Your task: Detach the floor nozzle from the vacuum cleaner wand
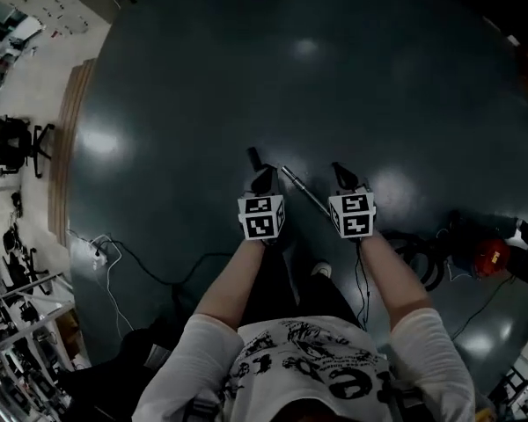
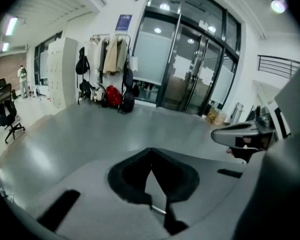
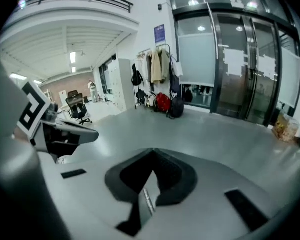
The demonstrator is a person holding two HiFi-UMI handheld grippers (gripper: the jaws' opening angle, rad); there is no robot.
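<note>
Seen from the head, a thin metal vacuum wand lies on the dark floor between my two raised grippers. I cannot make out the floor nozzle for sure. My left gripper is held left of the wand, well above the floor, and my right gripper is to its right. In the left gripper view the black jaws meet at the tips with nothing between them, and a sliver of the wand shows far below. The right gripper view shows the same: shut, empty jaws over the wand.
A red vacuum body with a black hose sits at the right. A cable runs to a white power strip on the left. An office chair and racks stand past the floor's left edge. Glass doors and a coat rack lie ahead.
</note>
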